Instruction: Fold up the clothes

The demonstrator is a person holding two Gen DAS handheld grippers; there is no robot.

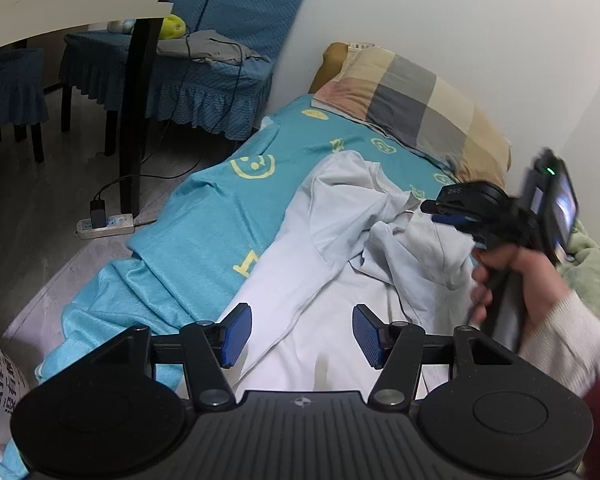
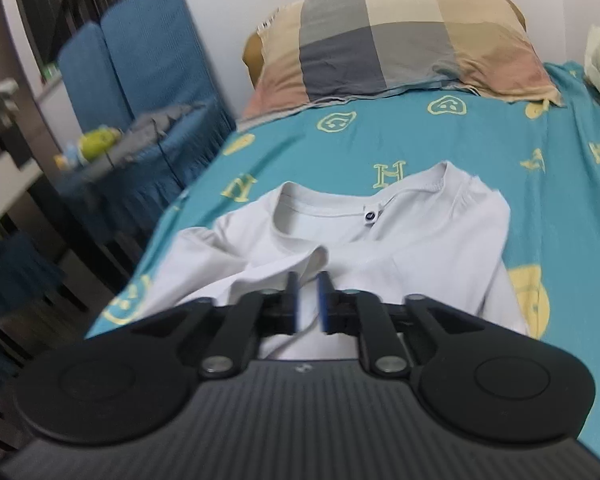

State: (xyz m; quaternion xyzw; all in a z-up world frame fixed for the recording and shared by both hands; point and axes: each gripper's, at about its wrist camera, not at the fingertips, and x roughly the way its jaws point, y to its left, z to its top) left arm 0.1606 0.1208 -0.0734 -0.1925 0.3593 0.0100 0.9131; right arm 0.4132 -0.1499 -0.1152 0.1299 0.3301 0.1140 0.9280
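The left claw hangs wide open over the white T-shirt, gripping nothing. The right claw is nearly closed, pinching a raised fold of the shirt; a hand in a pale sleeve grips its handle. The shirt lies rumpled on a teal bedsheet with yellow prints. Beyond sits a checked pillow against the white wall; blue-covered chairs stand beside the bed.
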